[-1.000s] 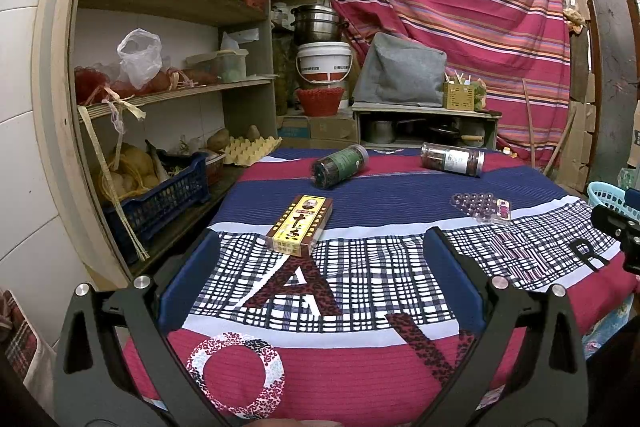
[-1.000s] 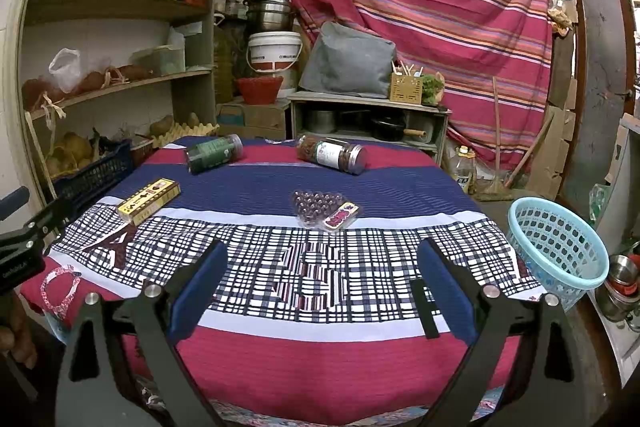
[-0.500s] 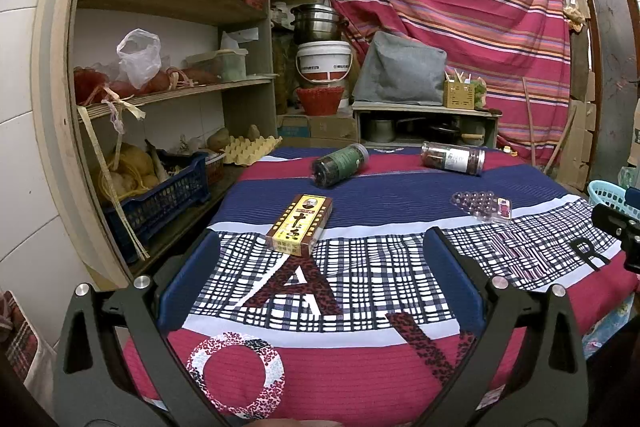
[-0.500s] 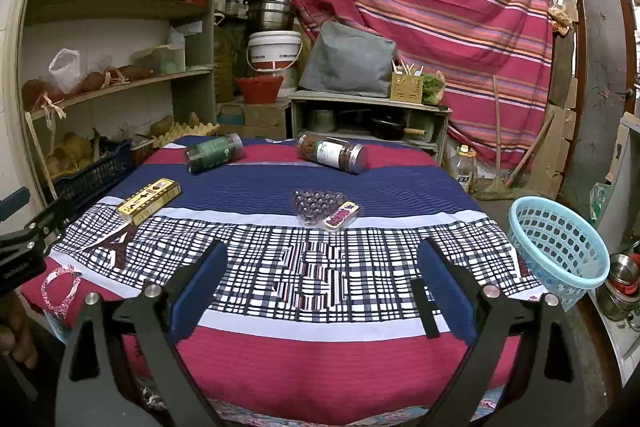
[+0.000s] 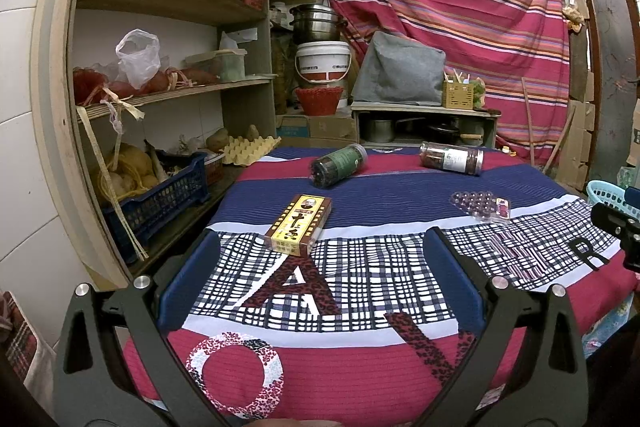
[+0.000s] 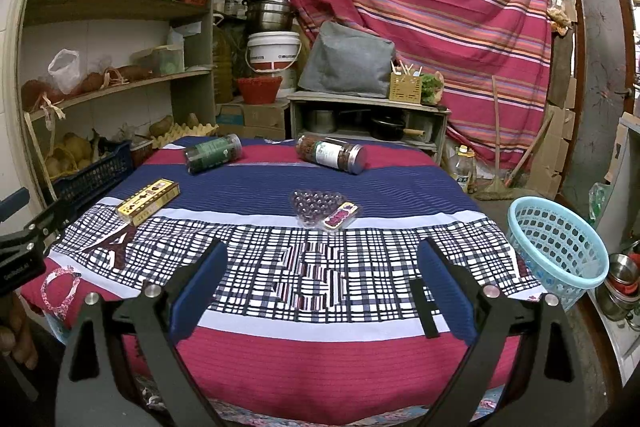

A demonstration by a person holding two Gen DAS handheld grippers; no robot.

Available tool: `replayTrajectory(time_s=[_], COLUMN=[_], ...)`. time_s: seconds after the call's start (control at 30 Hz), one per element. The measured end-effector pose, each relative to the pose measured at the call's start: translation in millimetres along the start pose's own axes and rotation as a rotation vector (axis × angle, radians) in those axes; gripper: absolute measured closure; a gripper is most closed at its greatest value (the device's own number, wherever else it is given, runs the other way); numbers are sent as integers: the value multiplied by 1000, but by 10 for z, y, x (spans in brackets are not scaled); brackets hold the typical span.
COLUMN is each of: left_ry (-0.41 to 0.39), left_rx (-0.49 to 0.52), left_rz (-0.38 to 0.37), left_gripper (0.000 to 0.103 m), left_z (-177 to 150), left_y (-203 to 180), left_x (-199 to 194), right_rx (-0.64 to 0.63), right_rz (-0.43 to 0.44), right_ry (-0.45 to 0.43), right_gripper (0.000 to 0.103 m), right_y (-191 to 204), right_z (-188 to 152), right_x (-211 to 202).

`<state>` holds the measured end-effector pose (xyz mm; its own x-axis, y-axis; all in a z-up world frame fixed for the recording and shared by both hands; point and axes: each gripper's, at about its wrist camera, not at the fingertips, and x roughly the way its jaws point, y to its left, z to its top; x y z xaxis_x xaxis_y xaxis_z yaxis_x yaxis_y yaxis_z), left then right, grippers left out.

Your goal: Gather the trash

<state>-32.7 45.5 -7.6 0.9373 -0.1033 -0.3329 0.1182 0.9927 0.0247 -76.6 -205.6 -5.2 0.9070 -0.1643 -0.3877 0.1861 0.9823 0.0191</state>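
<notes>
Nothing moved | both grippers (image 5: 320, 247) (image 6: 322, 259) spread, empty | box (image 5: 299, 224) — just beyond left fingertips

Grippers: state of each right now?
Left gripper: open, holding nothing.
Right gripper: open, holding nothing.

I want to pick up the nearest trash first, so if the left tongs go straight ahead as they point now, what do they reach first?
Probably the yellow-and-brown box, lying just ahead between the open left tongs; depth is uncertain.
</notes>
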Motion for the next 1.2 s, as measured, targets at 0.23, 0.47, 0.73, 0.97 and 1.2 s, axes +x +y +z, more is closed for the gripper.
replayTrajectory(time_s=[0.23,0.47,0.73,0.97,1.2], left_ry=[29,2,42,38,39], left_rx=[18,41,67,72,83], left_rz=[-71,-210,-292,-282,-270], left_gripper=[5,5,5,5,5], left_z=[120,400,303,334,361], left_y=[-119,-879,-1334,-1304,-1324], left_x=[82,107,160,177,202], right_rx=[39,65,112,119,118], right_rz=[-63,-223,-263,-250,-245], right_ry=[17,-14,26,31,34], right_gripper=[10,6,6,6,6], right_y=[-259,-930,-1335,-1308,-1274], right_z=[127,252,131,151,151], right_x=[-68,-328,-348,-318,-301])
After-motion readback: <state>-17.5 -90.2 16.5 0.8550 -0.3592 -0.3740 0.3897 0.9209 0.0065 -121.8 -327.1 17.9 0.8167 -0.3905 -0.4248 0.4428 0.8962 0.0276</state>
